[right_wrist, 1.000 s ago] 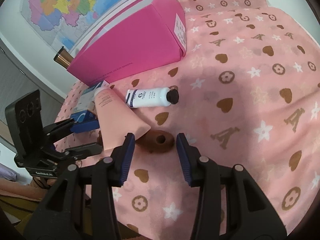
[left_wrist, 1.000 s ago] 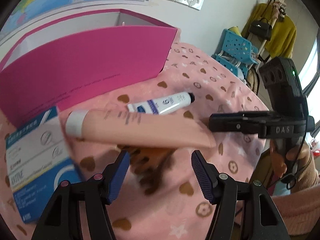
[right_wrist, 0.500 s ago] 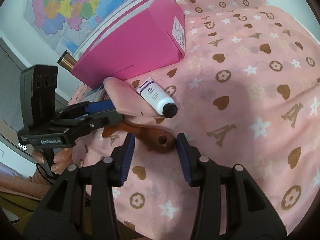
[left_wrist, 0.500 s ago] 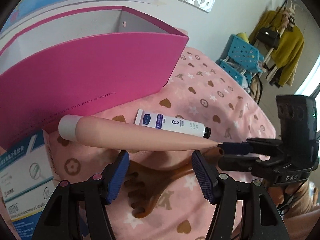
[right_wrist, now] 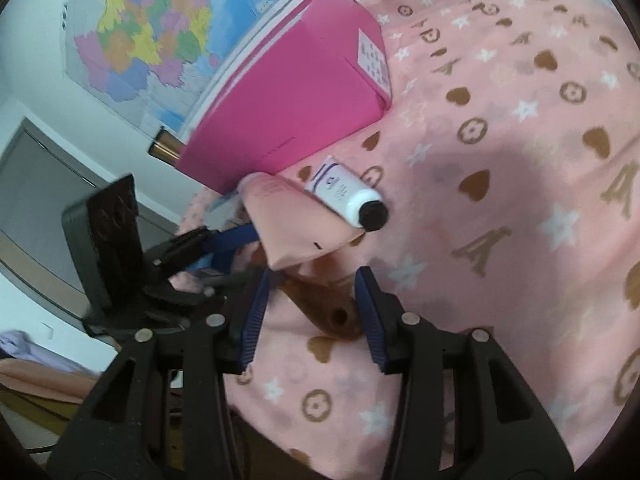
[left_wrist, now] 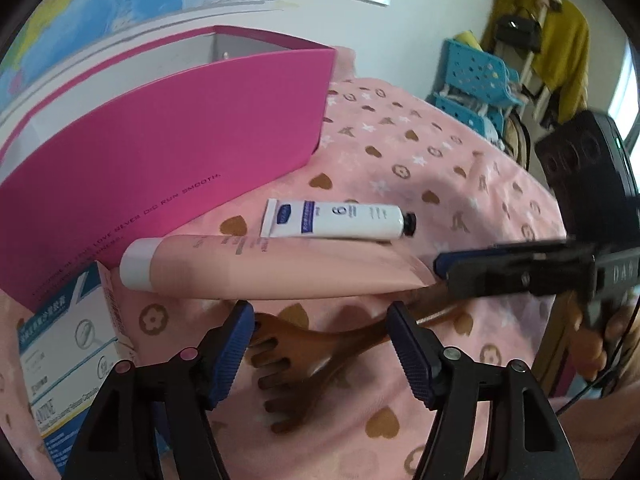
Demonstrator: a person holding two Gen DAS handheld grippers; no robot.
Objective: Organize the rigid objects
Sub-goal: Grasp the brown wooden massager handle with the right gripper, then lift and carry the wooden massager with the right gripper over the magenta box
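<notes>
- Your left gripper is spread wide with nothing between its blue pads; it hangs over the forked end of the brown wooden massager lying on the pink patterned cloth.
- Your right gripper is also parted; the handle end of the wooden massager, with its small hole, sits between the fingers. Contact with either pad cannot be told from this view.
- In the left wrist view your right gripper enters from the right, and its blue tip lies at the crimped end of the peach tube. The picture is blurred there, so a grip on the tube is uncertain; the right wrist view shows the tube's crimp just ahead of the fingers, not between them.
- Peach tube lies across the cloth, white cap toward the blue-and-white carton.
- White tube with black cap lies just beyond the peach tube, touching or nearly so.
- Pink box stands behind both tubes, open at the top.
</notes>
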